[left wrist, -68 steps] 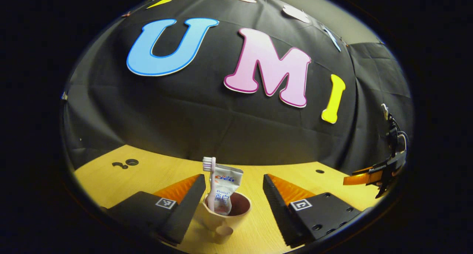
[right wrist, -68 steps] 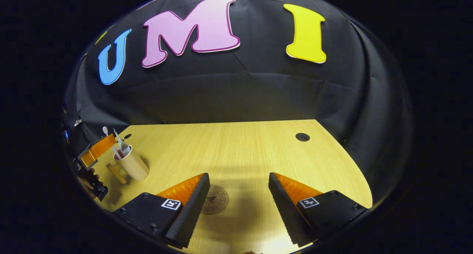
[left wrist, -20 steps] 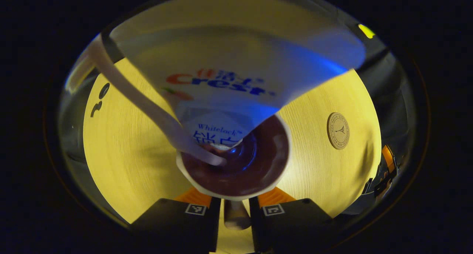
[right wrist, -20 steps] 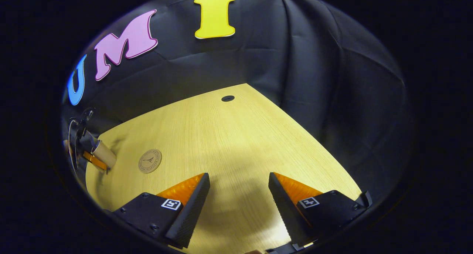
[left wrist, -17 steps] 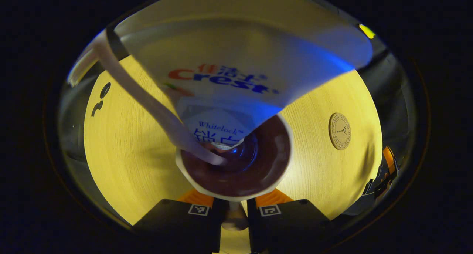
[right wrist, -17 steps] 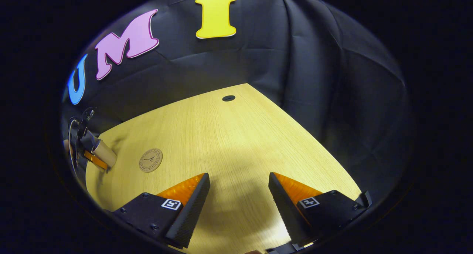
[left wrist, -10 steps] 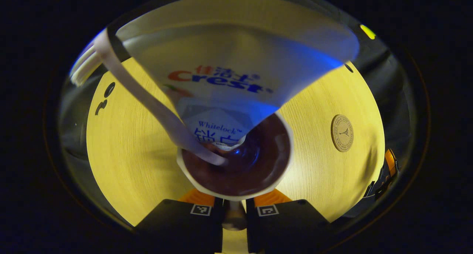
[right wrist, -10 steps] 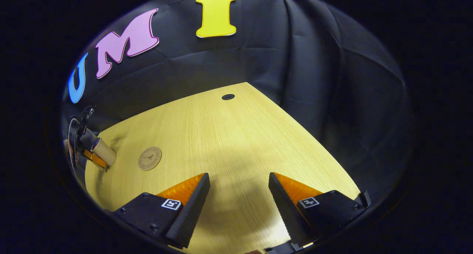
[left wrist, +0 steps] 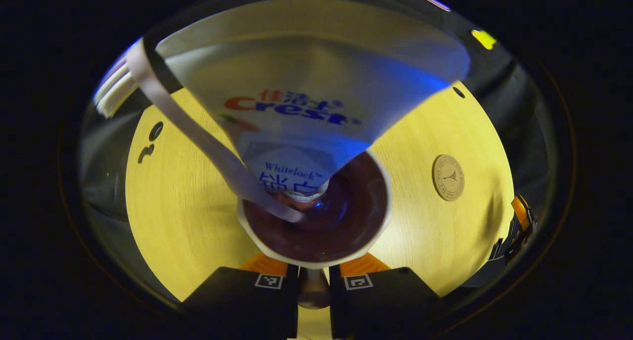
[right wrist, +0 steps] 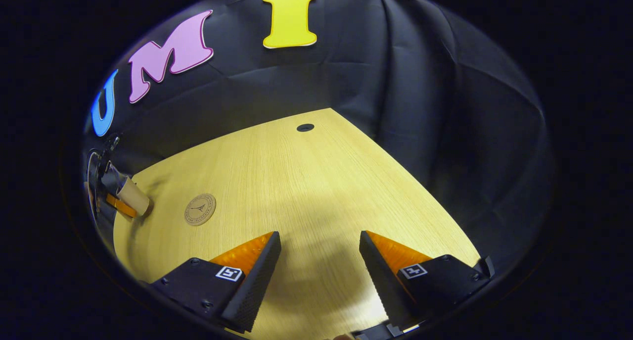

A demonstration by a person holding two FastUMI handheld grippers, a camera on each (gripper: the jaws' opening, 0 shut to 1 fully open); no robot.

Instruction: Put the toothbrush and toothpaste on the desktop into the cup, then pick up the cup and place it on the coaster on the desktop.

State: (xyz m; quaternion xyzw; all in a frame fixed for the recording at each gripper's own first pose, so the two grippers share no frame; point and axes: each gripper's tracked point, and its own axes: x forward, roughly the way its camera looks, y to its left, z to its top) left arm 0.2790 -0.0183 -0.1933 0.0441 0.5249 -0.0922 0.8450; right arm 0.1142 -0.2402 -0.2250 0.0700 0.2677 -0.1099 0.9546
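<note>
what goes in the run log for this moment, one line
left tool shut on cup handle | toothbrush, toothpaste in cup | cup off coaster | right tool open over desk

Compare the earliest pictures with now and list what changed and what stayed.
The left gripper closed on the cup by its handle and lifted it off the desktop. The right gripper swung away from the coaster. Unchanged: toothbrush and toothpaste stay in the cup, right gripper open.
</note>
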